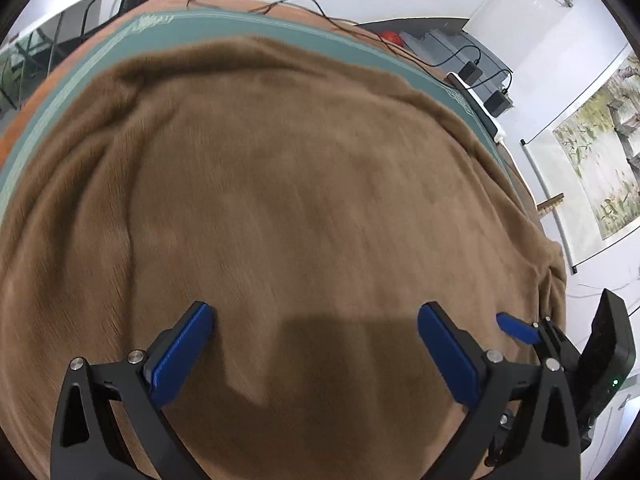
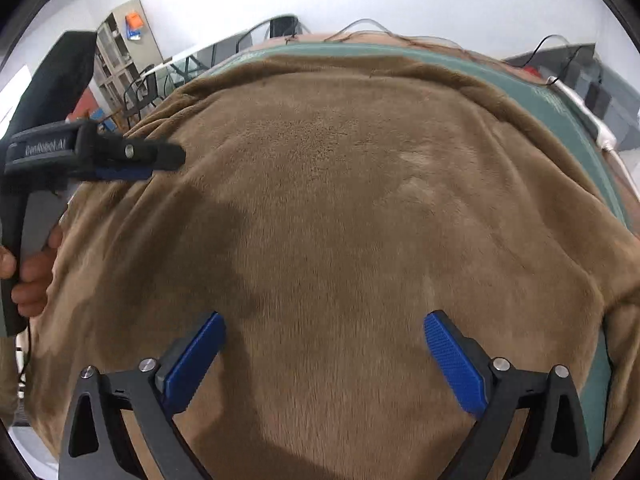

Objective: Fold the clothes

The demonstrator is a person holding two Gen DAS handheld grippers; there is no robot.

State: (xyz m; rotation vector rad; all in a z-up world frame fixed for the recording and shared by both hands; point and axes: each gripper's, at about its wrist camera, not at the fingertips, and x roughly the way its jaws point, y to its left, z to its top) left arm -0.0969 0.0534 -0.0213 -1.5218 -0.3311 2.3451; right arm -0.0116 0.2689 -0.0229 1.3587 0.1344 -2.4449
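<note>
Two grippers hang over one brown garment, both with jaws spread wide and holding nothing. The garment lies spread on a green mat that covers the table, its far edge running toward twelve o'clock in both views. The left gripper points across the cloth's middle; the right gripper does the same from its own side. In the left view the right gripper shows at four o'clock near the cloth's edge; in the right view the left gripper sits at nine o'clock, with a hand on its handle.

Judging by the lie of the cloth, little of the folding seems done: it looks laid out mostly flat, with a rolled ridge along the far edge and soft creases at nine o'clock in the left view. Whether any layer is already doubled under cannot be told. Gripping an edge and folding it over appears to remain.

The fabric is plush, short-piled fleece, thick and limp, showing lighter brushed patches. The pads are blue, ribbed rubber on black plastic arms.
</note>
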